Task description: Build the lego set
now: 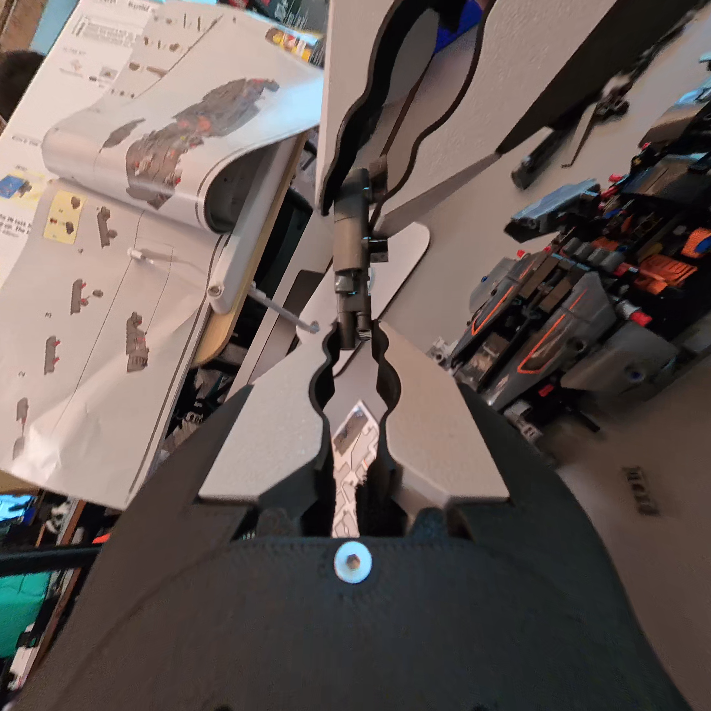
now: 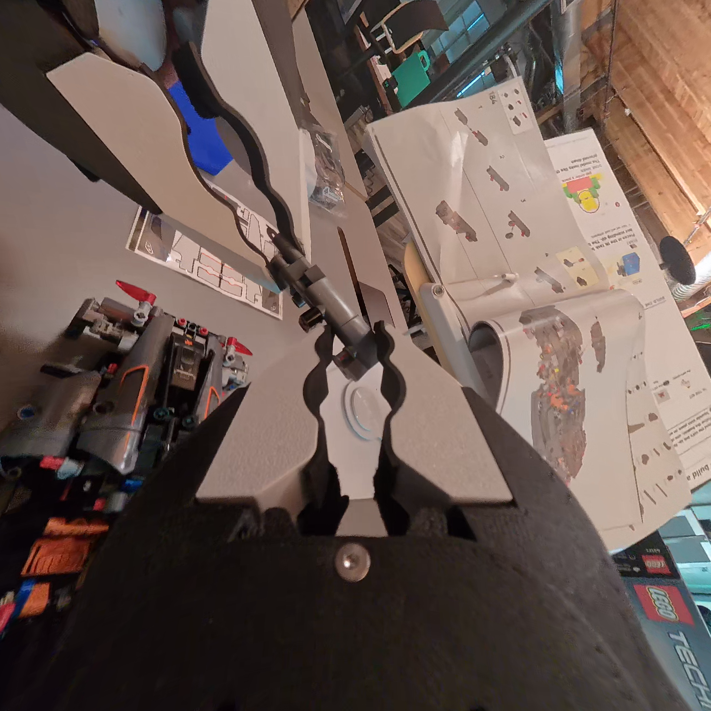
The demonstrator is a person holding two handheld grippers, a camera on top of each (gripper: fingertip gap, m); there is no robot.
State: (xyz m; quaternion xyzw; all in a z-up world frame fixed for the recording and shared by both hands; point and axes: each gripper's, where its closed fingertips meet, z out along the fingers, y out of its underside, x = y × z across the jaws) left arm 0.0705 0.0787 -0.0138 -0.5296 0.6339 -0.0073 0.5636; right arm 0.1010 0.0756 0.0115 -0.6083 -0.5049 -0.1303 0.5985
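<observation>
Grey and long, the slim plastic lego rod assembly (image 1: 348, 246) hangs in the air between the two grippers, above the pale grey tabletop (image 1: 615, 481). The left gripper (image 1: 354, 331) has its wavy-edged fingers (image 1: 325, 361) pressed onto the rod's dark lower end, where small black connector pieces sit. The right gripper (image 2: 352, 346) clamps the opposite, thicker grey end between its own scalloped fingers (image 2: 388, 346); in the left wrist view that gripper comes in from the top, meeting the rod's upper end.

Beside the grippers on the table stands the large dark grey lego vehicle model with orange trim lines and small red pins (image 1: 577, 307); in the right wrist view it lies to the left of the rod, well apart from it. An open paper instruction booklet with one page curled over (image 1: 115, 231) lies on the other side, propped on a light holder. A flat sticker sheet with black outlines (image 2: 207, 261) rests on the table behind the rod in the right wrist view, and a clear bag of small dark parts (image 2: 327, 173) lies farther back.
</observation>
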